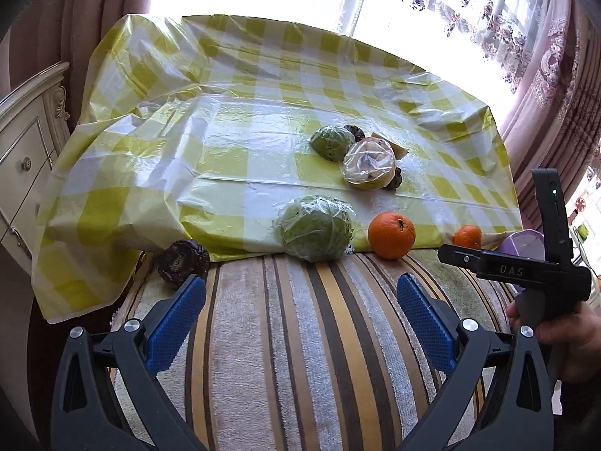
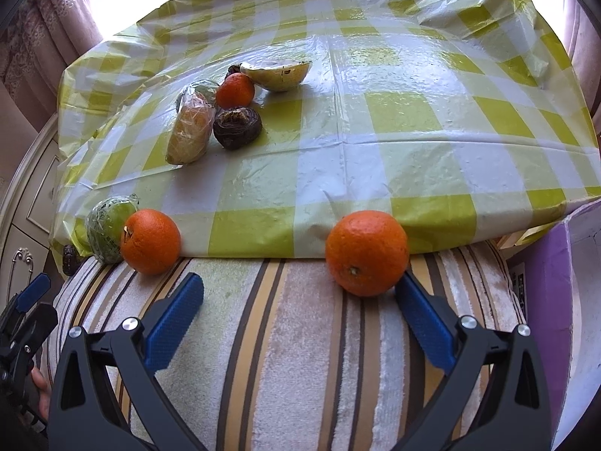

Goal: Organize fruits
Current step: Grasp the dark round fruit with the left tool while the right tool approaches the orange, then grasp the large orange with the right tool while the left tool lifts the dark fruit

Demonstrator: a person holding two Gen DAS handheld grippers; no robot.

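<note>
Now both tools are apart: right tool (image 2: 298, 293) beside an orange (image 2: 366, 252), left tool (image 1: 300, 293) before a wrapped fruit (image 1: 314, 227).

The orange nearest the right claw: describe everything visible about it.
The orange is round, bright and unwrapped, with dimpled peel and a small brownish stem scar facing the camera. It sits on the striped towel against the folded edge of the checked tablecloth. The right claw is open; one blue finger lies right beside the fruit's lower right, contact unclear. In the left wrist view it shows small behind the right claw's body.
</note>
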